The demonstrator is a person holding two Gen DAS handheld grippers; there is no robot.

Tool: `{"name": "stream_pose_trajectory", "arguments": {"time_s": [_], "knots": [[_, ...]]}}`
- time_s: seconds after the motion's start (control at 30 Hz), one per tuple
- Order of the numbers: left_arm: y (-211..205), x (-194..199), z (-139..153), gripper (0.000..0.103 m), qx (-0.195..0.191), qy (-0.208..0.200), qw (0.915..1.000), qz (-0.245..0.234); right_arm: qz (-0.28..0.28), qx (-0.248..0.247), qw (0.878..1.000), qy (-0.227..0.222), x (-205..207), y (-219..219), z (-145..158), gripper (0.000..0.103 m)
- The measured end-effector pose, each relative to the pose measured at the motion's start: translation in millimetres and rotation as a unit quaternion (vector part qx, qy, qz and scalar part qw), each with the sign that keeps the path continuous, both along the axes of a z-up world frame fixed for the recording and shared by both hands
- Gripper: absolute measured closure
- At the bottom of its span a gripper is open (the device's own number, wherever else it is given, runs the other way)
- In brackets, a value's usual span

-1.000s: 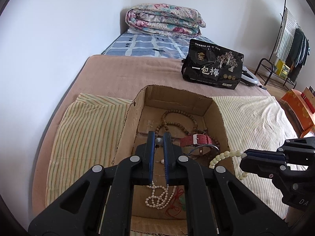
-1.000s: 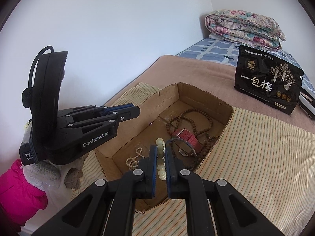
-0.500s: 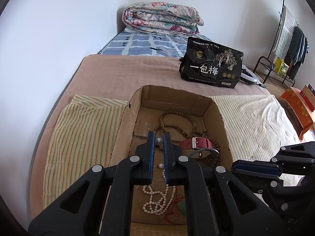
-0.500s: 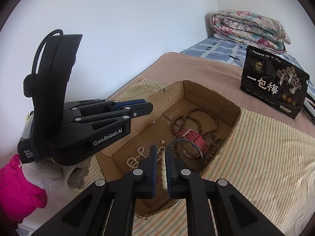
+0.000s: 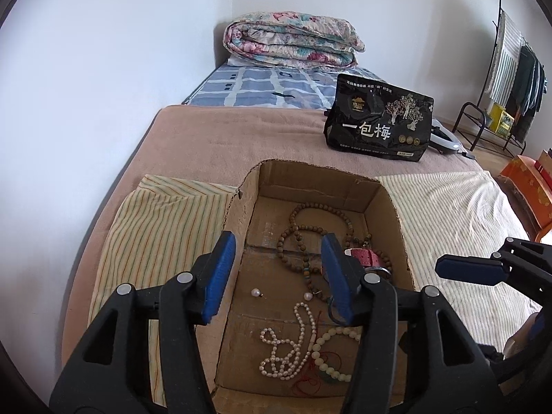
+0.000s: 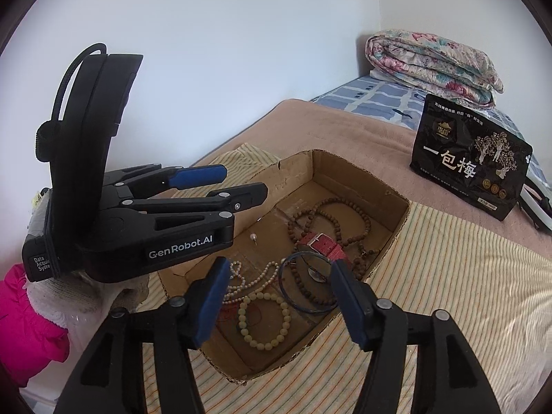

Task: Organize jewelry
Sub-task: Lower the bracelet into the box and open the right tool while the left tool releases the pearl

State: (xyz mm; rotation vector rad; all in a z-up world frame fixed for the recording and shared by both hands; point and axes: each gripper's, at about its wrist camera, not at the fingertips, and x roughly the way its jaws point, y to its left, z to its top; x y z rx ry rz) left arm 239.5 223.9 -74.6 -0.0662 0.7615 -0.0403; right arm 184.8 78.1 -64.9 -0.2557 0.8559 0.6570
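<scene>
An open cardboard box (image 5: 312, 176) sits on a striped cloth. In it lie a brown wooden bead necklace (image 5: 303, 227), a red watch strap (image 5: 366, 257), two pearl earrings (image 5: 255, 292), a white pearl necklace (image 5: 286, 355), a pale green bead bracelet (image 6: 264, 321) and a thin blue bangle (image 6: 303, 288). My left gripper (image 5: 277, 238) hovers over the box, its jaws opening, with nothing between the pads. My right gripper (image 6: 279, 263) hovers over the box's near corner. Its jaws are opening too, and the bracelet lies loose on the floor below them.
A black snack bag (image 5: 377, 127) stands on the brown blanket behind the box. A folded floral quilt (image 5: 293, 41) lies at the head of the bed. The striped cloth (image 5: 162, 227) spreads to both sides. A clothes rack (image 5: 510, 69) and orange boxes (image 5: 528, 179) stand right.
Both grippers went from shut to open. The pearl earring left the left jaws and lies on the box floor. The pale bead bracelet dropped from the right jaws into the box.
</scene>
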Motion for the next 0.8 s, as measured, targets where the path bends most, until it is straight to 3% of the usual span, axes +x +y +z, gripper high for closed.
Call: {"name": "stream_pose_trajectory", "arguments": {"time_s": [0.23,0.6,0.7,0.8], "knots": [[-4,-4,6,0.05,0.008,-0.004,1.0,-0.002,-0.011,-0.009,1.0,-0.023,-3,-3,5,0.017],[-11,-20,25,0.049,0.015,-0.019,0.9996,0.013,-0.039,-0.019,0.997,-0.065,-8,-17,25,0.005],[-15,-30,32,0.04,0.023,-0.027,0.9992,0.019,-0.044,-0.019,0.996,-0.079,-13,-21,32,0.003],[-18,-40,41,0.039,0.027,-0.036,0.9987,0.026,-0.044,-0.018,0.995,-0.09,-17,-25,40,0.001]]}}
